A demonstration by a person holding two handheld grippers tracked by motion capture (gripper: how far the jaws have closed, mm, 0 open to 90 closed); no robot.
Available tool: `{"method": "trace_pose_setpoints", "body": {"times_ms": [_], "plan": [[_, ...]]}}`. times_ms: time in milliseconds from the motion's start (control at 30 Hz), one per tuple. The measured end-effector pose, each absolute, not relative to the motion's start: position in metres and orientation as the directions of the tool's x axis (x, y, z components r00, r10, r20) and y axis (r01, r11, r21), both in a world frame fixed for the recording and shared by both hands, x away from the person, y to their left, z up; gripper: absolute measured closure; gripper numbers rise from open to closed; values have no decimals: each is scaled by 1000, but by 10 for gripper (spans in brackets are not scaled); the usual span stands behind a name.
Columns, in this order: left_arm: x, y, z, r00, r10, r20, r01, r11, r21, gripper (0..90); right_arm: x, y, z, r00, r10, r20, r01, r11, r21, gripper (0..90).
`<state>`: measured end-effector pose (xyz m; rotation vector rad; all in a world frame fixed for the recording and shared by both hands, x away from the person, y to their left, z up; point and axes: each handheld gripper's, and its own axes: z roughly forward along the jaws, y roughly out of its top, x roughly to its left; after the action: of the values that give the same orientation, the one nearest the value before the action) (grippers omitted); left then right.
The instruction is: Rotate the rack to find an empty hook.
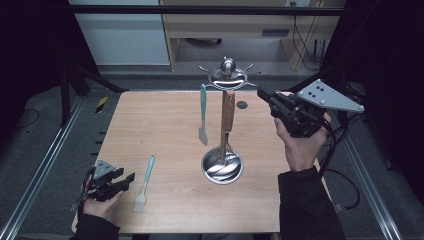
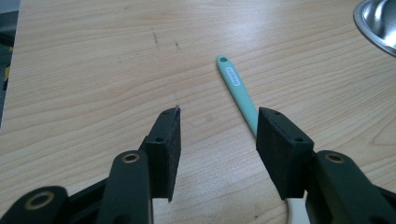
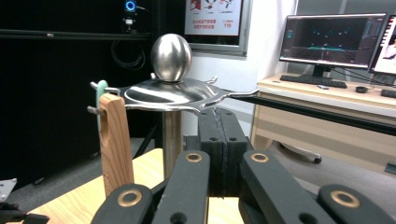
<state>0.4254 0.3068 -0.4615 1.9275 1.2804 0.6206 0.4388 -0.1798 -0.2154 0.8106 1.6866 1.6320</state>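
Wooden bench (image 1: 165,125) in dark-curtained bay, desk with monitors behind. Steel utensil stand (image 1: 227,75) at bench middle: teal spatula (image 1: 203,115) and wooden-handled utensil (image 1: 228,112) hang from its hooks above round base (image 1: 222,167). Teal brush (image 1: 145,184) lies flat near front left edge. Left gripper (image 1: 129,178) low over bench just beside brush, jaws spread, brush handle by one pad, nothing pinched. Right gripper (image 1: 261,93) held up level beside stand top, jaws pressed together, empty.

My left hand-held gripper (image 1: 122,179), jaws apart, just left of teal brush (image 1: 145,185) lying on counter (image 1: 160,125). My right hand-held gripper (image 1: 265,95), jaws together, right of brush's rack (image 1: 228,75), raised.
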Motion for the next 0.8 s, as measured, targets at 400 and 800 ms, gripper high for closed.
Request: {"method": "trace_pose_setpoints", "body": {"times_ms": [400, 800], "plan": [[426, 308, -462, 388, 922, 0, 572, -241, 784, 500, 452, -183, -218, -606, 795, -30, -1, 37, 999, 900], [426, 307, -462, 388, 922, -3, 573, -239, 784, 499, 440, -171, -218, -645, 761, -65, -21, 67, 998, 900]]}}
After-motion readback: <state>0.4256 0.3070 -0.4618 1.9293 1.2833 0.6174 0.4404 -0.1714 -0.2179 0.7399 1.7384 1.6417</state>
